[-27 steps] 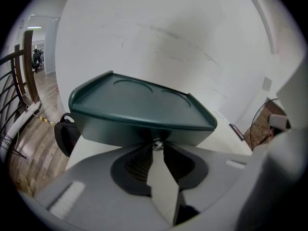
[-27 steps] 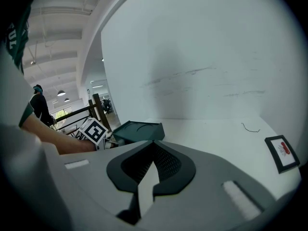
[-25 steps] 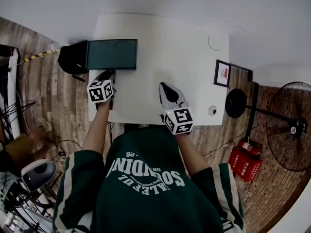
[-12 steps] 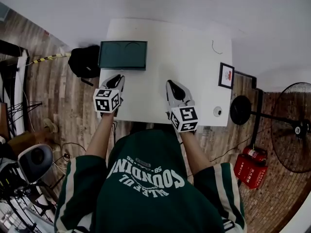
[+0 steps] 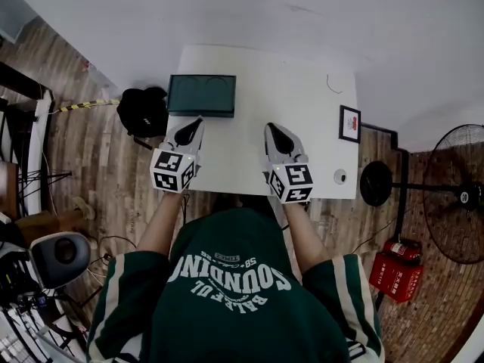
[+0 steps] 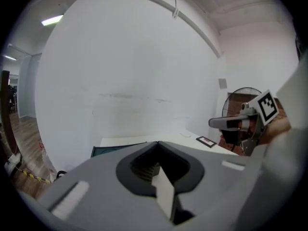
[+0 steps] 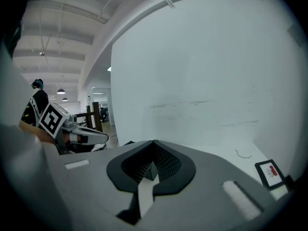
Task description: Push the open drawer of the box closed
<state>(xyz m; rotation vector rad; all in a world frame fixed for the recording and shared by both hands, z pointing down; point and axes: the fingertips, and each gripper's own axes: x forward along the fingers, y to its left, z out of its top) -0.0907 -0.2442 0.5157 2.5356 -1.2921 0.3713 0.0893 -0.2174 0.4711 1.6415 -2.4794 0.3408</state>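
A dark green box (image 5: 201,94) stands at the far left corner of the white table (image 5: 302,104). From above, no drawer shows sticking out of it. My left gripper (image 5: 193,124) hovers just in front of the box with its jaws shut and empty; its tips (image 6: 158,142) meet and point over the box's top (image 6: 103,151). My right gripper (image 5: 272,129) is shut and empty over the middle of the table, and its tips (image 7: 154,141) also touch. Each gripper view shows the other gripper off to the side.
A black bag (image 5: 142,112) lies on the wooden floor left of the table. A small picture frame (image 5: 349,123) and a round white object (image 5: 339,176) sit near the table's right edge. On the right stand a fan (image 5: 454,195) and red extinguishers (image 5: 395,274).
The head view has pulled back, so the table looks smaller and higher in the frame. Both grippers stay side by side in front of the box and have lifted slightly towards me.
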